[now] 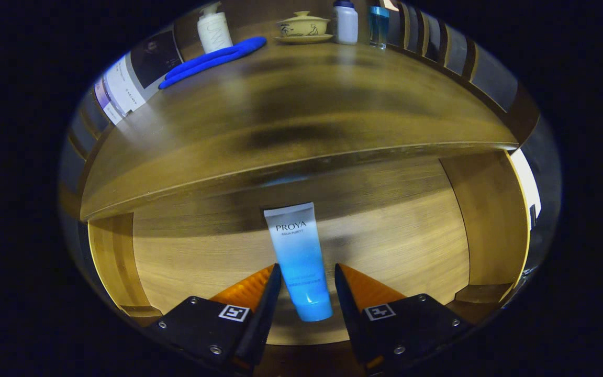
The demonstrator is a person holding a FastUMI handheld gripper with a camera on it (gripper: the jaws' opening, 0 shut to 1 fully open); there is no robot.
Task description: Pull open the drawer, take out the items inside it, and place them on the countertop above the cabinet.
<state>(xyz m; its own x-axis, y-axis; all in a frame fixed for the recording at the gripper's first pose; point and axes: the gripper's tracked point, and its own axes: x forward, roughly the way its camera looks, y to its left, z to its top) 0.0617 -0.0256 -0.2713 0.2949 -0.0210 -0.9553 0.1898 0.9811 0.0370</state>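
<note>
The wooden drawer is pulled out below the countertop. On the drawer's floor lies a white-to-blue cosmetic tube, its blue cap end toward me. My gripper is open with the lower half of the tube between its fingers. The left finger sits right against the tube. A narrow gap shows at the right finger.
The drawer's side walls rise left and right. At the back of the countertop stand a white pump bottle, a long blue object, a lidded cup on a saucer, a white bottle and a blue bottle.
</note>
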